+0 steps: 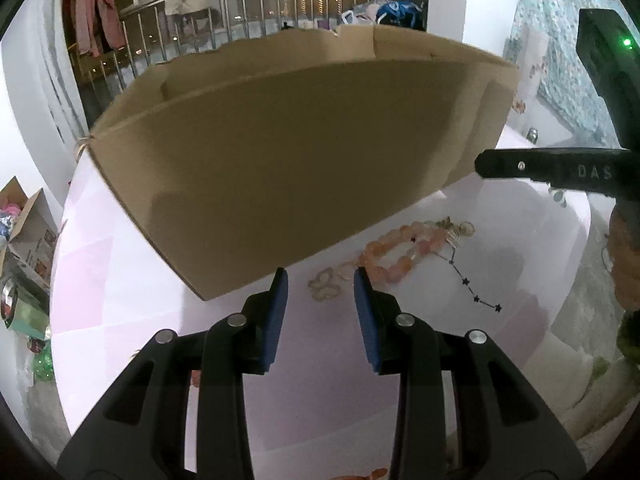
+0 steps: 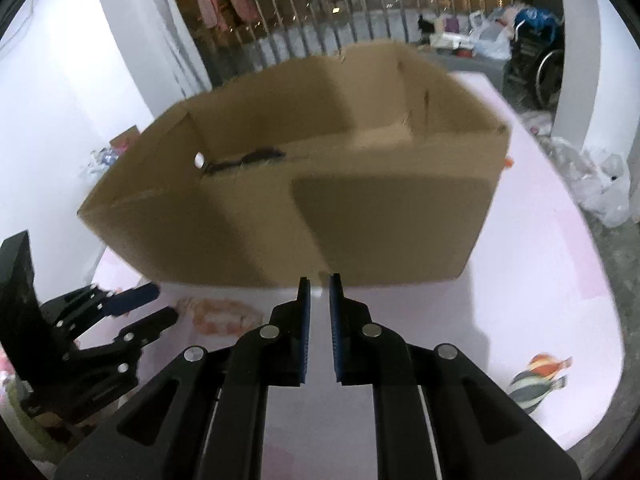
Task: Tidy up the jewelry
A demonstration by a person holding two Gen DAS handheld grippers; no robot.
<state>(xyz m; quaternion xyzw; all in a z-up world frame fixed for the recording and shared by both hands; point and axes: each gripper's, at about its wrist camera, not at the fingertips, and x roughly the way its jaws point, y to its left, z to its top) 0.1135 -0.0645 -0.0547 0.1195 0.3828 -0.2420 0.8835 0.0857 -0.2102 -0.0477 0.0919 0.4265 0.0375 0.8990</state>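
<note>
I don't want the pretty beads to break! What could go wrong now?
The left gripper has open fingers just short of the peach bead bracelet, which overlaps a thin black star chain; grabbing one might drag the other. The pale butterfly trinket lies close under the fingertips and could get pinched. The tall brown cardboard box wall might catch dangling jewelry.

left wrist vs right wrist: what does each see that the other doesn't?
Left wrist only: a dark star-link chain and a pale clear bracelet on the pink surface.

Right wrist only: the box interior with a dark item inside, and a striped orange-and-dark item at lower right.

Both: the cardboard box, the peach bead bracelet, and the left gripper, open and empty.
</note>
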